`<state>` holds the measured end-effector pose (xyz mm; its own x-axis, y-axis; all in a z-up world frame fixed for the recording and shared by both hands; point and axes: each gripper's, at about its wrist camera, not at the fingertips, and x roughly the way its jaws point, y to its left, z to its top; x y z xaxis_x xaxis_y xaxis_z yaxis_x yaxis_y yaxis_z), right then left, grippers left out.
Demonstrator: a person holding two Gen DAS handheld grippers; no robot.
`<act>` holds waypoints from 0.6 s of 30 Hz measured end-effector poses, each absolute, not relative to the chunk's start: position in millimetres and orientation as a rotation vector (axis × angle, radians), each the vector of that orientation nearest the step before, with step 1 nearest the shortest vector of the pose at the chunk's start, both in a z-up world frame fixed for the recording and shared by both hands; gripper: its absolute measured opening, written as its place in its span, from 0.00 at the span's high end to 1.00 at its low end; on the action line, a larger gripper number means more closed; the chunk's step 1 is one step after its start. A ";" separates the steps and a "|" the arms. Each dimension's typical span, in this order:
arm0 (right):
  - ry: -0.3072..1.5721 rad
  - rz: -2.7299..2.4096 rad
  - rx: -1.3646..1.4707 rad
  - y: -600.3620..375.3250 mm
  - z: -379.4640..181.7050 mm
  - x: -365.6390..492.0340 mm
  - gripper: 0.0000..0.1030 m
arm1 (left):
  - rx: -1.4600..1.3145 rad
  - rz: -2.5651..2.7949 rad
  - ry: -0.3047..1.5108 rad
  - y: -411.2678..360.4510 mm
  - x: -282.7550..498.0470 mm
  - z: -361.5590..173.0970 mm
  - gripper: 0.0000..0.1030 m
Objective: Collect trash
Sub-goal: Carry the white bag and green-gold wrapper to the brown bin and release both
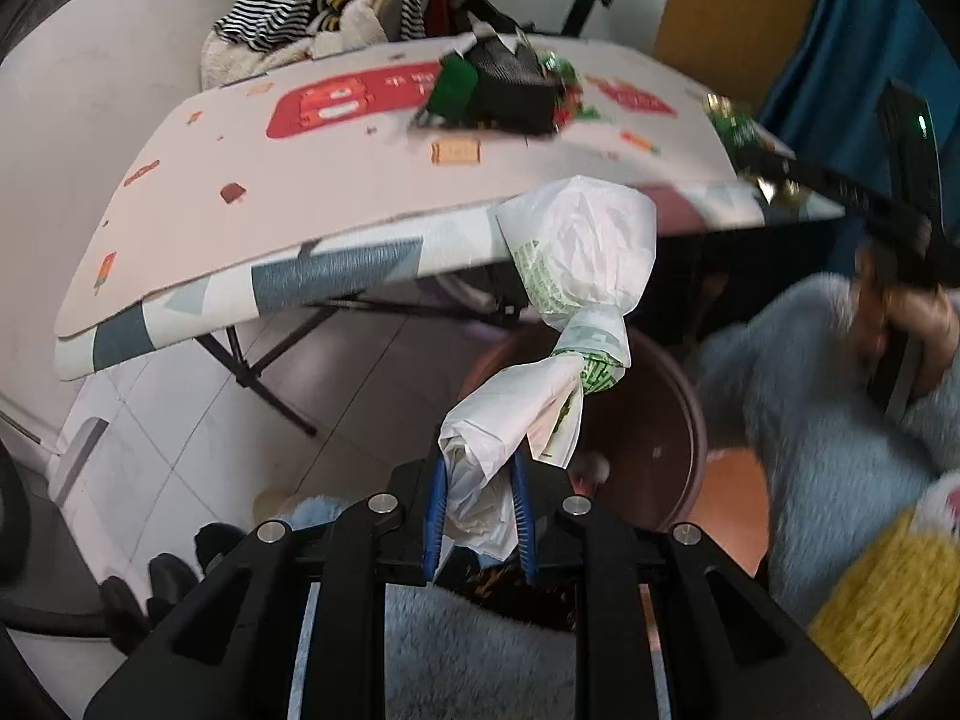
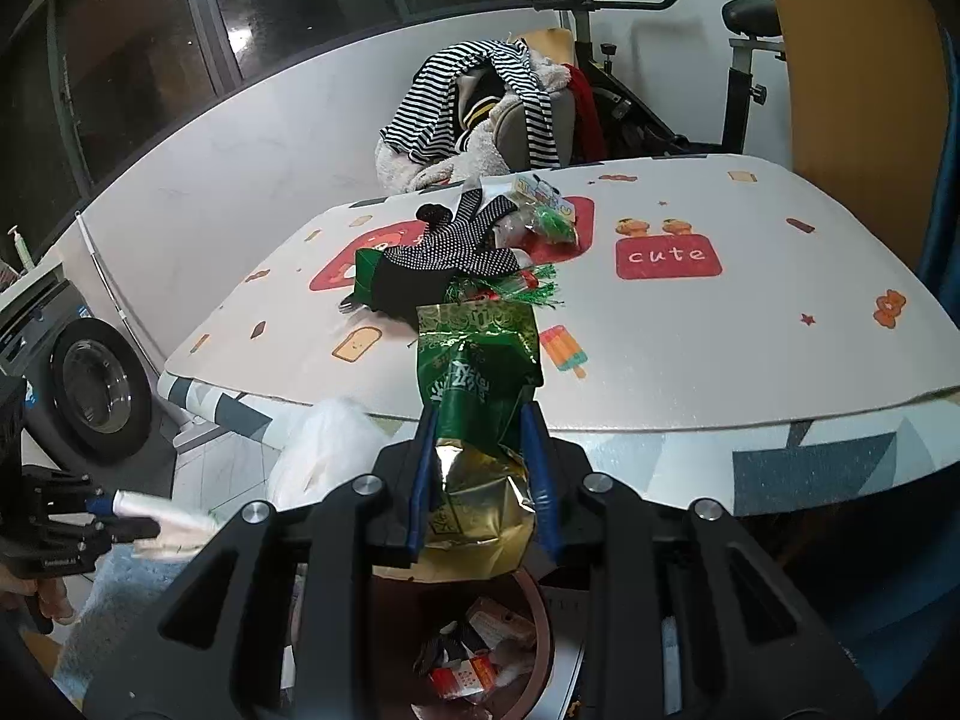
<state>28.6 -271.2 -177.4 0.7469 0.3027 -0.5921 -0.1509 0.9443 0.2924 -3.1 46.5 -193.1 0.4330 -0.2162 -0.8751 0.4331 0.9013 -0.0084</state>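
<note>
My left gripper [image 1: 477, 468] is shut on a crumpled white plastic bag with green print [image 1: 570, 276], held up in front of the table edge, above the brown trash bin [image 1: 684, 420]. My right gripper [image 2: 480, 420] is shut on a green and gold foil snack wrapper [image 2: 474, 372], held over the bin [image 2: 543, 630], which holds several scraps. More trash lies on the table [image 2: 690, 360]: a black dotted cloth item [image 2: 456, 246], green tinsel scraps [image 2: 516, 288] and a small wrapper [image 2: 540, 204]. The left gripper also shows in the right wrist view [image 2: 120, 516].
The folding table [image 1: 300, 192] has a patterned mat and crossed black legs [image 1: 264, 354]. A chair piled with striped clothes [image 2: 480, 102] and an exercise bike [image 2: 660, 60] stand behind it. A washing machine [image 2: 84, 384] is at left. My fuzzy blue sleeve [image 1: 828, 420] is at right.
</note>
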 end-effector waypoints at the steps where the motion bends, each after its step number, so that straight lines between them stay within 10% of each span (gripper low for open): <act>1: 0.686 0.250 0.232 -271.1 -178.0 28.1 0.70 | 0.252 -0.413 1.057 46.9 -5.9 -194.3 0.81; 18: 0.721 0.262 0.226 -262.6 -192.0 28.5 0.70 | 0.378 -0.476 1.246 9.8 7.9 -246.7 0.80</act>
